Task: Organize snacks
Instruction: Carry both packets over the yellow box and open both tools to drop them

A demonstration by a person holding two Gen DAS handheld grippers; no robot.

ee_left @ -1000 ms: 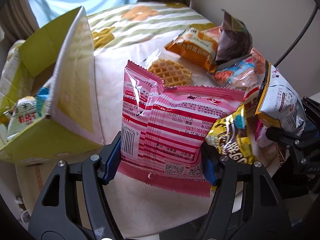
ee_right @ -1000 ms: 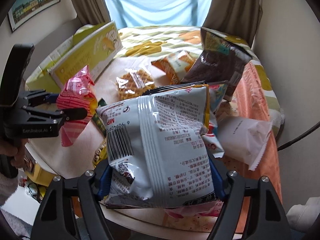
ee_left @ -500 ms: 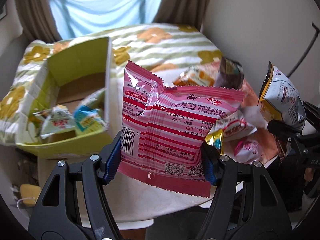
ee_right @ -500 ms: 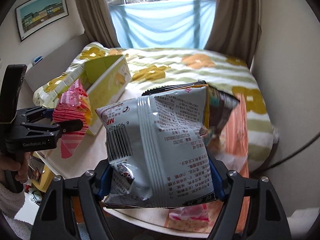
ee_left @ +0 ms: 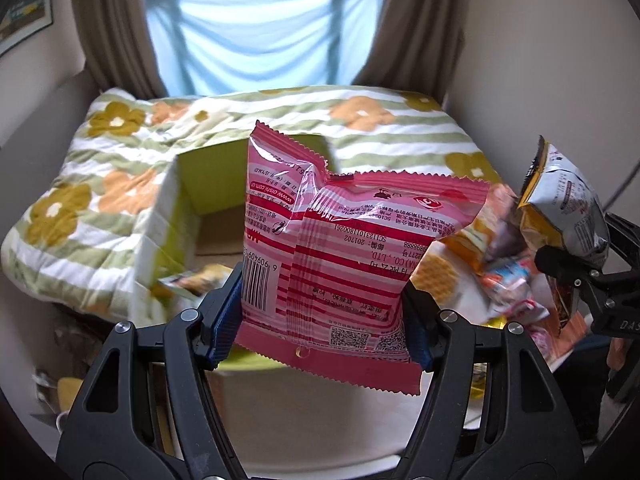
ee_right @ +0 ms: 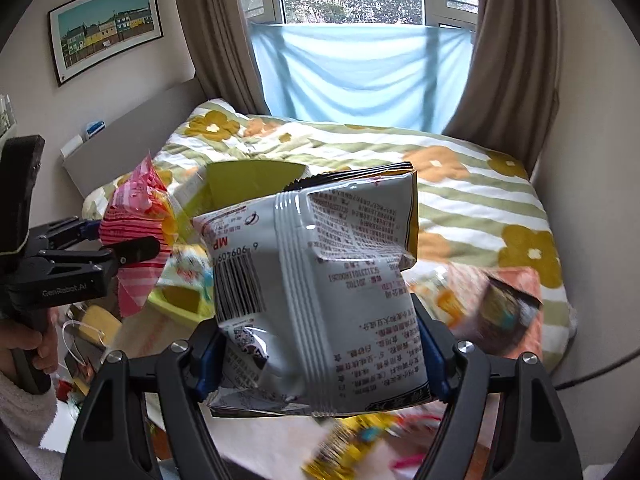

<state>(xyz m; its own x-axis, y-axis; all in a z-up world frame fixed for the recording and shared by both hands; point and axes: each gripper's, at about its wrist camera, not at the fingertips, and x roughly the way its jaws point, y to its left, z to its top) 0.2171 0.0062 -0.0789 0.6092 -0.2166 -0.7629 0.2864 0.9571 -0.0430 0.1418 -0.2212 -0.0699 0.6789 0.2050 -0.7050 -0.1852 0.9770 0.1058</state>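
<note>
My left gripper is shut on a pink striped snack bag and holds it in the air in front of the open green cardboard box. The pink bag also shows in the right wrist view. My right gripper is shut on a silver snack bag, raised above the table; the silver bag shows at the right of the left wrist view. The box holds a few snack packets.
Loose snacks, among them a waffle pack, lie on the white table at the right. A dark snack bag lies on an orange cloth. A flowered bed lies behind, walls on both sides.
Both grippers have lifted, carrying their bags higher and further back. The box has come round to directly in front of the left gripper. Both grips are unchanged.
</note>
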